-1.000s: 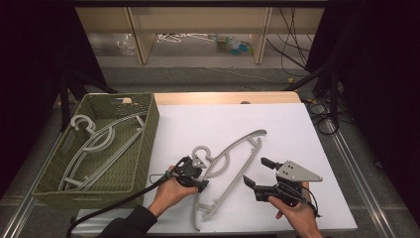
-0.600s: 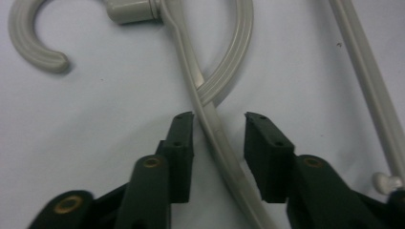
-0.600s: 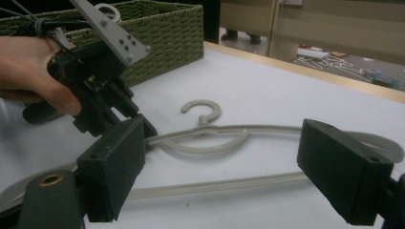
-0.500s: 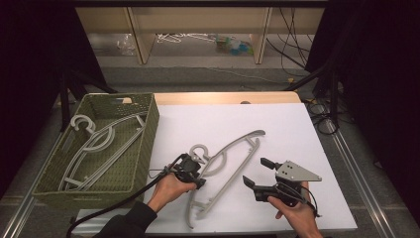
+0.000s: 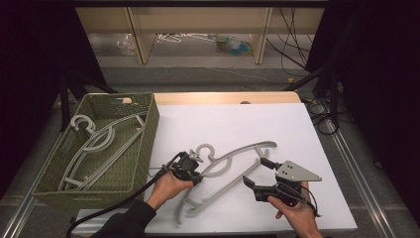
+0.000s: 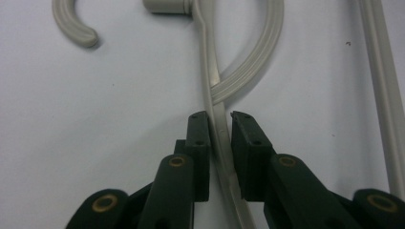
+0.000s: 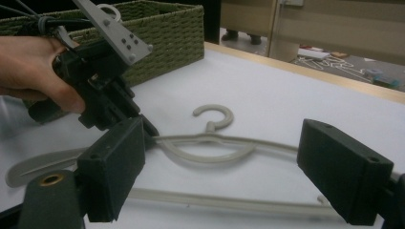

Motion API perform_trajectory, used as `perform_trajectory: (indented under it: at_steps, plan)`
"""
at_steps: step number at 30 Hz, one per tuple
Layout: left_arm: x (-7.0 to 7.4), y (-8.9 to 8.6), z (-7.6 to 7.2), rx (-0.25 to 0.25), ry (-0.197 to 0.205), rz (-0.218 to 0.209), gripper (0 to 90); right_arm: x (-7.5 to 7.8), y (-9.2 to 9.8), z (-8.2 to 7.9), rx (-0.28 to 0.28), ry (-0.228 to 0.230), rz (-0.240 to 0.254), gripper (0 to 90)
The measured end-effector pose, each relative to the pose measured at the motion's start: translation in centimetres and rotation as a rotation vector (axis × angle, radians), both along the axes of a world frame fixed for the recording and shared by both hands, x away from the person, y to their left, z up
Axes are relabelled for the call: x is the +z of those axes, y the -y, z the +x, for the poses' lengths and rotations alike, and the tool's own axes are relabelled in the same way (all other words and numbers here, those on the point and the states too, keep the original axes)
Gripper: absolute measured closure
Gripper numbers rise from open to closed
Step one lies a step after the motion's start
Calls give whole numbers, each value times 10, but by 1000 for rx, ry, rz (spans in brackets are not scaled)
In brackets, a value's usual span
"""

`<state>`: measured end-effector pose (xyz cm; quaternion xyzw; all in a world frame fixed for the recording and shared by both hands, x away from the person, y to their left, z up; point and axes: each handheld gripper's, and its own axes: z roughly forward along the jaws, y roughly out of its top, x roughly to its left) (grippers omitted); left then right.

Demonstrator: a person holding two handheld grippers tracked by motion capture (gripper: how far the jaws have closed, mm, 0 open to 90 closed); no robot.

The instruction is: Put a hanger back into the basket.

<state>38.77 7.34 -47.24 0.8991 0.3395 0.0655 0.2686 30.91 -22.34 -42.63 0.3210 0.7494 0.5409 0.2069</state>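
Hanger [image 6: 212, 90] arm now sits pinched between the left gripper [image 6: 219, 117] jaws, which have just been closing, ready to lift toward the basket [image 5: 148, 124]; right gripper [image 5: 253, 171] gapes wide, empty.

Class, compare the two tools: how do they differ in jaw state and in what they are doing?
The left tool has just been closing and pinches the grey hanger arm; the right tool stands wide open, holding nothing. The left sits low on the white table; the right hovers beside the hanger. Both have black jaws.
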Motion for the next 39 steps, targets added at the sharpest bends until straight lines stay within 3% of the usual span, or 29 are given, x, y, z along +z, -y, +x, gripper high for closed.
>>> perform_trajectory:
  at_steps: [4, 6, 8, 11, 14, 16, 18, 25, 28, 34, 39]
  plan:
    - [0, 0, 0, -42, 12, 15, 806, -1, 0, -1, 4, -10, -1, 175]
    - [0, 4, -2, -16, 17, 17, 803, -1, -2, 0, 3, 0, 14, 175]
    - [-1, 4, -1, 2, 12, 3, 772, -1, -1, 0, 3, -8, -5, 175]
    - [-1, 6, -2, -2, 17, 13, 755, -1, -2, 1, 2, 2, 12, 175]
    - [-1, 9, -3, -7, 26, 34, 758, -2, -2, 0, -2, -6, -5, 175]
    - [0, 12, -4, -38, 61, 66, 787, -2, -3, 1, 6, -6, 5, 175]
    - [0, 13, -3, -38, 50, 66, 804, -2, -3, 1, 6, -7, -13, 175]
    - [4, 8, 0, -25, 58, -13, 806, -1, -1, 1, 1, -3, -4, 175]
    - [15, 5, 1, -13, 68, -73, 808, -1, -1, 1, -1, -2, -4, 175]
    - [34, -3, -2, -11, 107, -149, 816, 0, 0, 0, 3, -7, 1, 176]
    - [36, -2, -8, -30, 111, -166, 819, 0, 0, 0, 4, -6, -3, 176]
